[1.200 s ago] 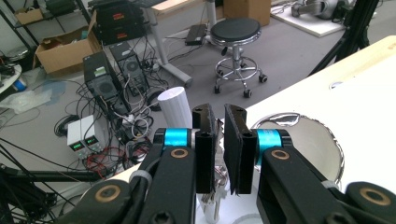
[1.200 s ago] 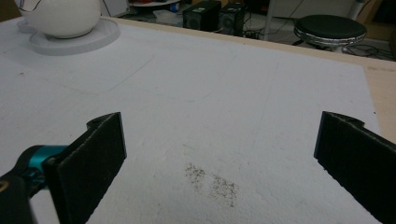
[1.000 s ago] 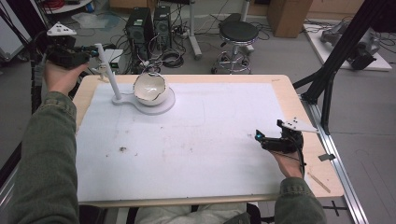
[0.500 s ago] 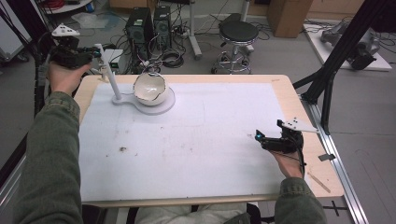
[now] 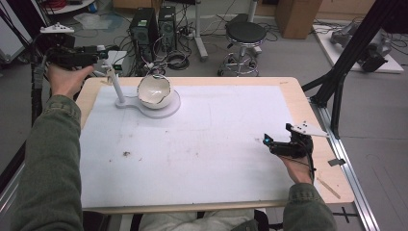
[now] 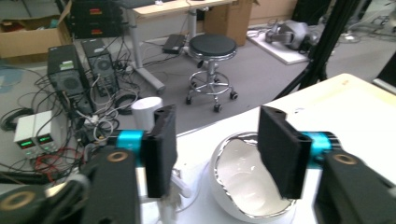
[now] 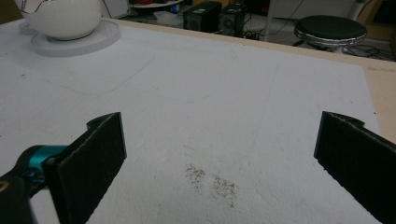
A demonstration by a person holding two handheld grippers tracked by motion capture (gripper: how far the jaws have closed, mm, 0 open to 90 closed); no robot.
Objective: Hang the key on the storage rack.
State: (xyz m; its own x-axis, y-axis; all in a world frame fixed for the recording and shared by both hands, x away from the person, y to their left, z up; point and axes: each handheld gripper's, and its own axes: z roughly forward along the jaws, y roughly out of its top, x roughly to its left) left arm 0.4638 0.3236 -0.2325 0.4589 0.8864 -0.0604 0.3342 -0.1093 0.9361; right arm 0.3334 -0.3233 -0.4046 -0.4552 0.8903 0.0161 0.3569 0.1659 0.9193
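Observation:
A white bowl with a jagged silver rim sits on a round white base, which has an upright white post beside the bowl. My left gripper hovers at the table's far left corner, above and behind the post. Its jaws have just been opening and now stand open, with nothing between the pads. My right gripper rests low near the table's right edge. It is open wide over the white mat and holds nothing.
A white mat covers most of the wooden table, with dark specks on it. Beyond the far edge, on the floor, are computer towers, cables and a black stool. A black frame leg stands at the right.

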